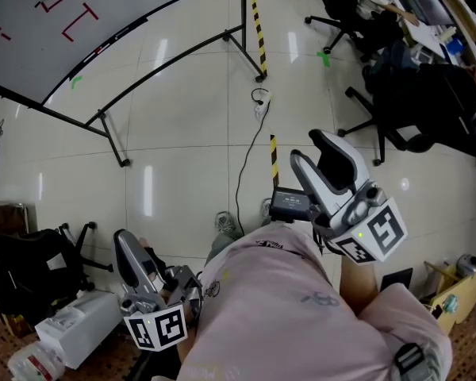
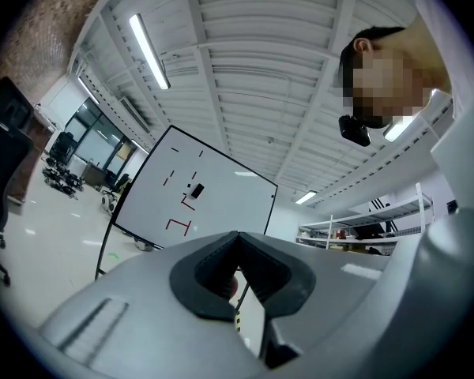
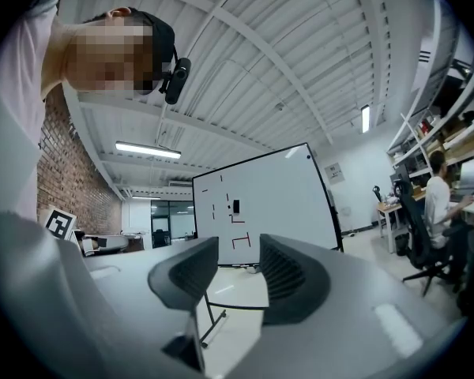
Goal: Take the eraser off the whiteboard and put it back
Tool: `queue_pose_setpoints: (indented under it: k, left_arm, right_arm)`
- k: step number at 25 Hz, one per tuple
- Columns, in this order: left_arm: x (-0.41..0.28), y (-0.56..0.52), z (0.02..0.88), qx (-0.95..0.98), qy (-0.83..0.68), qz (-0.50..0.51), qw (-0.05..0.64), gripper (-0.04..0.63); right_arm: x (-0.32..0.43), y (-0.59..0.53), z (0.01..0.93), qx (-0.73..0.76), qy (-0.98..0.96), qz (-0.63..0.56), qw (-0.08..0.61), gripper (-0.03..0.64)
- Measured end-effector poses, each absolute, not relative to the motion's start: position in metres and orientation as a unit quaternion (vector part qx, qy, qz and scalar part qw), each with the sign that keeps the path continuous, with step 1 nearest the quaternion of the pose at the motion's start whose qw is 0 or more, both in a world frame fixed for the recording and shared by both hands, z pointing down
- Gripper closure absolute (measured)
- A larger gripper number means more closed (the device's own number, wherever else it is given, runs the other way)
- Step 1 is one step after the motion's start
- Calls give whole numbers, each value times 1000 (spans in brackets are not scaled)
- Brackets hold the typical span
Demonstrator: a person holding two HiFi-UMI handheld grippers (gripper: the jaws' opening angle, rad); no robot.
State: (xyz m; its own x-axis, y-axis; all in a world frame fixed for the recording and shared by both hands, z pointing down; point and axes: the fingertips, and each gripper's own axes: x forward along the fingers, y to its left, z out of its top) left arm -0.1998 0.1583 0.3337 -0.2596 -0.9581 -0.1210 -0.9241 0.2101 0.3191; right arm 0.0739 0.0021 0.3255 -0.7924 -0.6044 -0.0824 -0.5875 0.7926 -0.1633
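your left gripper [image 2: 237, 247] is clenched empty; your right gripper [image 3: 238, 265] gapes empty; black rectangular eraser [image 3: 236, 206] sits on red-lined whiteboard [image 3: 288, 200].

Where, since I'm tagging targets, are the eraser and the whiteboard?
eraser [image 3: 236, 206], right gripper view, middle of its black body.
whiteboard [image 3: 288, 200], right gripper view, bare white face right of the eraser.

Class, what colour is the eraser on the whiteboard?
The eraser is black, clearest in the right gripper view.
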Motion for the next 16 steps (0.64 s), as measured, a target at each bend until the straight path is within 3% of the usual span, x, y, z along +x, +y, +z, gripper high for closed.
queue_pose_setpoints:
  k: [16]
  left_arm:
    - [-198, 158, 340, 601, -781, -157, 62, 591]
  right_arm:
    - [75, 8, 328, -306, 948, -58, 56, 459]
